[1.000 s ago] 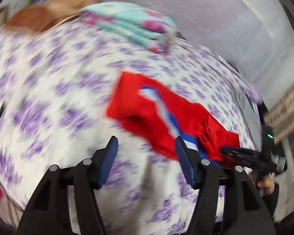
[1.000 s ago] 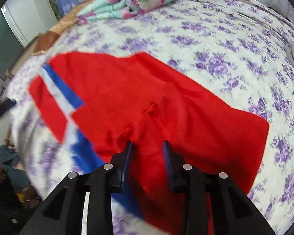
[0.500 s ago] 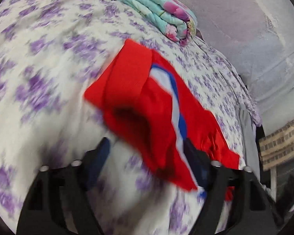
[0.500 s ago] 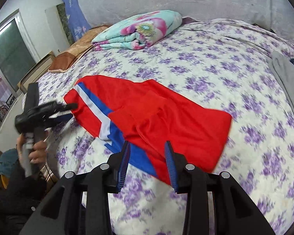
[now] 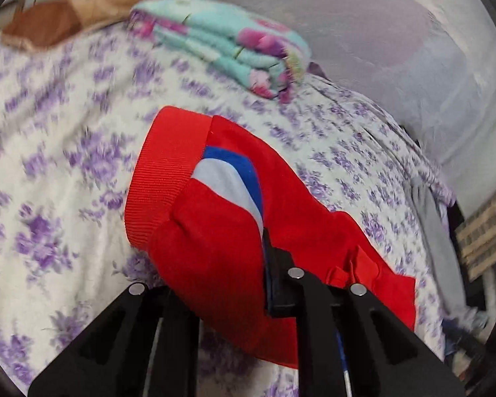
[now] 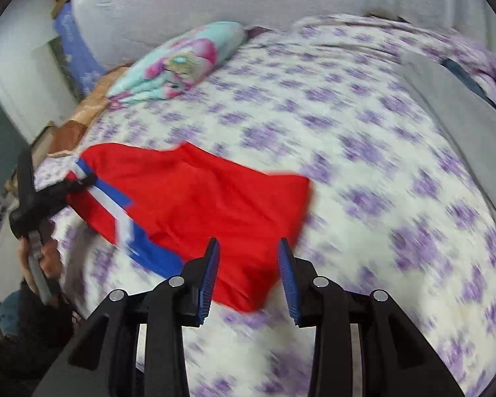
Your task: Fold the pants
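Red pants [image 5: 215,238] lie on the flowered bed [image 5: 49,172], my left gripper [image 5: 248,274] closing its jaws on the striped edge while my right gripper [image 6: 248,274] hangs part-open and empty, so a thin pinch could slip mid-fold.

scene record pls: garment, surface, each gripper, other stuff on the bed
garment: red pants with blue-white stripe, spread on the bed
surface: bed sheet, purple floral
left gripper: jaws closing on the pants by the waistband end
right gripper: open, empty, above the pants' near edge
other: folded floral blanket; grey cloth at far side
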`<state>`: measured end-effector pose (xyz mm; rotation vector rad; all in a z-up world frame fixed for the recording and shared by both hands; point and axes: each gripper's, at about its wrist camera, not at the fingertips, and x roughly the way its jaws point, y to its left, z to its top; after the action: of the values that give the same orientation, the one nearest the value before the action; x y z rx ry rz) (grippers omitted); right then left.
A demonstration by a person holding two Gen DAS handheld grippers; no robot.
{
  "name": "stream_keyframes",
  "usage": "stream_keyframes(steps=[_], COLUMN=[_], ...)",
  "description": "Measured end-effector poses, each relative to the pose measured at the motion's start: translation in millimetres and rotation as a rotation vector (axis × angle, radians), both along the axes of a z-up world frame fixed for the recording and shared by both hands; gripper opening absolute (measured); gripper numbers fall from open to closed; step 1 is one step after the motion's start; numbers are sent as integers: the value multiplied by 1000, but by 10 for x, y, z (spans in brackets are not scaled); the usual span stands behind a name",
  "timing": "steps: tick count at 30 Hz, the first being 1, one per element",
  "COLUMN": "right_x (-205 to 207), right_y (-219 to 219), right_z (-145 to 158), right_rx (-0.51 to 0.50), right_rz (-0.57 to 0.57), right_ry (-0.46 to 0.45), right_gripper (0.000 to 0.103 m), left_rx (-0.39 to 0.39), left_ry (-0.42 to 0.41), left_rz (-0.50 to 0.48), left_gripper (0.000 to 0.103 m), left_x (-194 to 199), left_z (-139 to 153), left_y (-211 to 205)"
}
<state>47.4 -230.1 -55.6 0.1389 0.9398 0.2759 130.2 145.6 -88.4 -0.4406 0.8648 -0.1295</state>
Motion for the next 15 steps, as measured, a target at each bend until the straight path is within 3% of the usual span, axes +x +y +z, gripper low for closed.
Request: stream_keyframes(steps=[6, 13, 15], right_x=[566, 1008, 975], right_y=[972, 1754, 1849], right_z=[-36, -739, -739], right_rx=[30, -94, -140], right_rz=[215, 307, 338], right_ry=[33, 197, 157], right_gripper=[35, 27, 27], left_rx=[68, 84, 87], left_ry=[-14, -13, 0], left_rz=[-45, -108, -132], left_gripper=[13, 13, 13], left_x=[-45, 45, 91], left_z=[173, 291, 272], left_y=[-109, -225, -295])
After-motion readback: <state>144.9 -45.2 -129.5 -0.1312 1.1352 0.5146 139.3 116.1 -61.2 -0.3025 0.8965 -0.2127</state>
